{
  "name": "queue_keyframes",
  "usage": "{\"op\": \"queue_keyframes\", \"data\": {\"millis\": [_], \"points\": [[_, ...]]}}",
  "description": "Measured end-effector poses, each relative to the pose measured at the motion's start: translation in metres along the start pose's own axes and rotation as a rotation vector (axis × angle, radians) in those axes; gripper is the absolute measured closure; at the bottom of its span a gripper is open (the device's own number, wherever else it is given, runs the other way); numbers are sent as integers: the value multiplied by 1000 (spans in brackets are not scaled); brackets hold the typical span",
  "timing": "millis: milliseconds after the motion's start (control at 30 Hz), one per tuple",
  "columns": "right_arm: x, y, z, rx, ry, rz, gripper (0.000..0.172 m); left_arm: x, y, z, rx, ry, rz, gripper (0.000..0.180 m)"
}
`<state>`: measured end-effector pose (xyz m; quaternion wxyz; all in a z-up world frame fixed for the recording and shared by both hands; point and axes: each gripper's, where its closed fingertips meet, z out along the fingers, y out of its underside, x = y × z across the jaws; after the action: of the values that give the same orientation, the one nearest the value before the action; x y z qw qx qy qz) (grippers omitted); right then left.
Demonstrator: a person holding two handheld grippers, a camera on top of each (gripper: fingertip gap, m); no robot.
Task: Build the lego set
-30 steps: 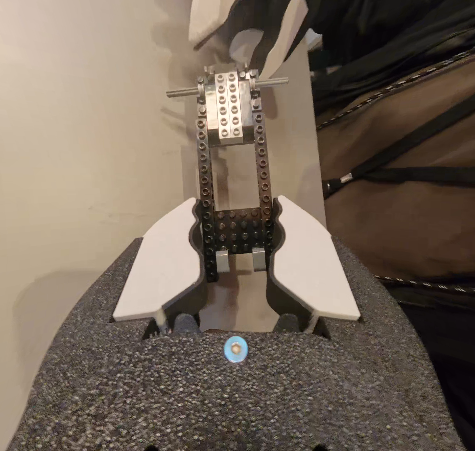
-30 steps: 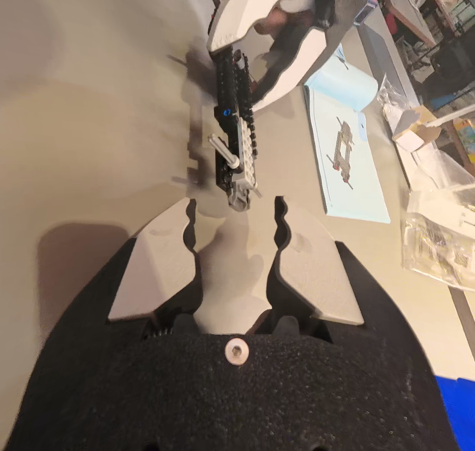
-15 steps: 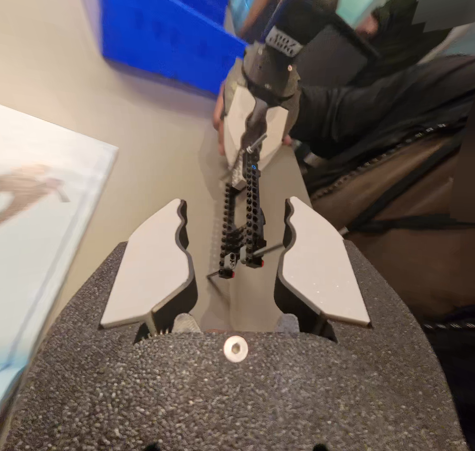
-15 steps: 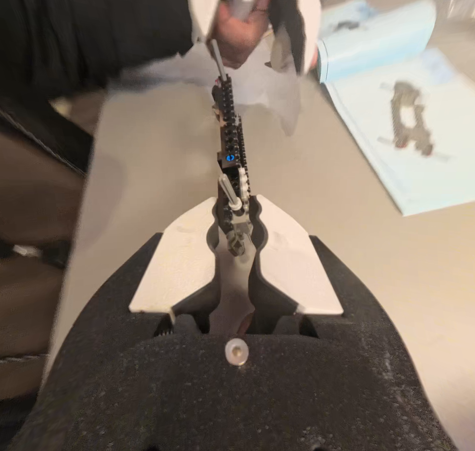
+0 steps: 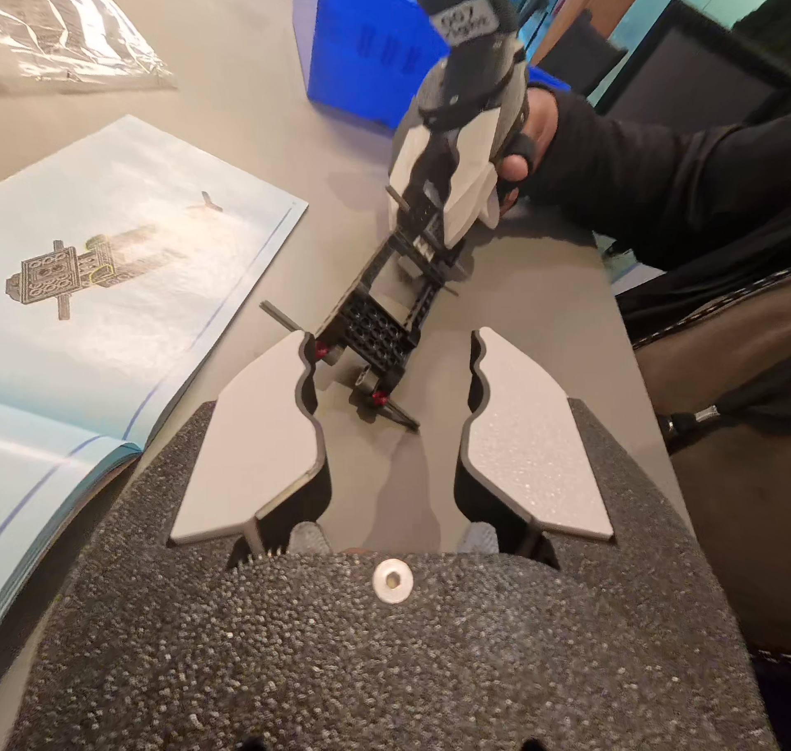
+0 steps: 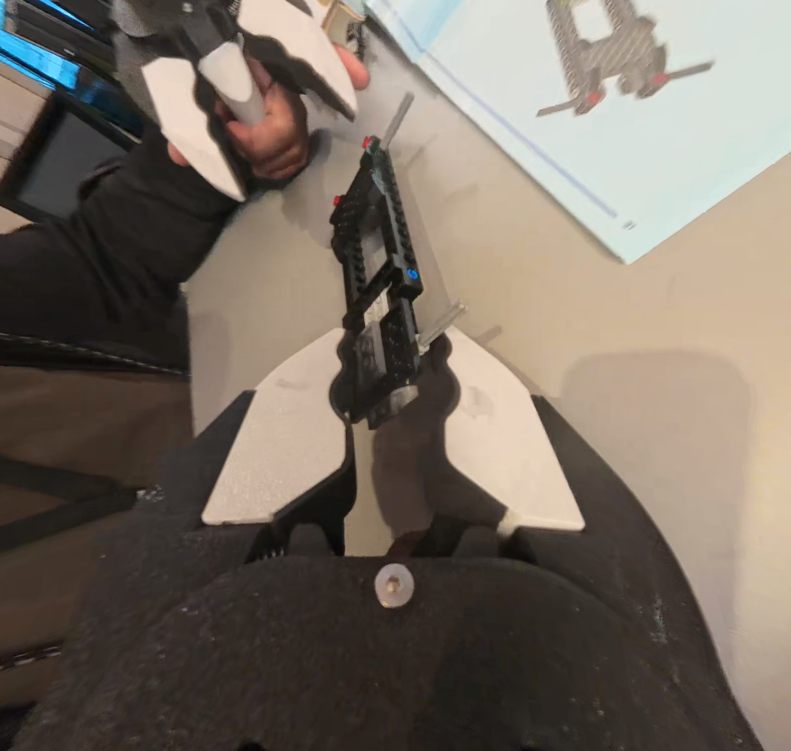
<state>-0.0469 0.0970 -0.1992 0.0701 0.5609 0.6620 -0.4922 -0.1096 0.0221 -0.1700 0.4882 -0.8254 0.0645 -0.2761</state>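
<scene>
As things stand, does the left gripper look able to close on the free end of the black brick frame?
Probably yes. The left gripper is open, and the frame's near end sits just ahead of its fingertips, nothing between. The right gripper grips only the far end.

Black brick frame [image 5: 376,324] out of the left gripper [image 5: 389,337], now in the right gripper's [image 6: 391,347] jaws.
</scene>
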Motion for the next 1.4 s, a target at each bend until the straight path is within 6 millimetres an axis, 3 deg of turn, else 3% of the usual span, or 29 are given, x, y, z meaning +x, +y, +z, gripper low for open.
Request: {"op": "queue_keyframes", "data": {"millis": [233,433,533,600,667,733,800,900,1000,1133,1400], "points": [[21,2,-12,-22,231,-206,103,2,3,3,-25,-39,56,109],[24,6,-30,-17,419,-322,100,4,1,4,-11,-84,122,109],[-1,15,-46,4,428,-340,107,5,-4,3,24,-139,184,110],[-35,26,-60,23,332,-327,110,7,-5,3,35,-156,216,110],[-69,36,-89,52,235,-313,119,9,-6,4,42,-151,223,110],[-81,40,-137,81,253,-314,123,11,-7,5,52,-139,203,110],[-69,44,-196,81,371,-332,126,10,-7,6,55,-147,186,110],[-14,61,-281,-9,632,-360,130,7,-7,7,53,-186,192,110],[31,90,-321,-162,679,-375,131,6,-6,8,47,-233,210,110],[63,111,-320,-325,628,-453,131,-3,-6,9,35,-301,200,110],[87,115,-286,-453,531,-606,136,-21,-18,21,51,-362,145,112]]}}
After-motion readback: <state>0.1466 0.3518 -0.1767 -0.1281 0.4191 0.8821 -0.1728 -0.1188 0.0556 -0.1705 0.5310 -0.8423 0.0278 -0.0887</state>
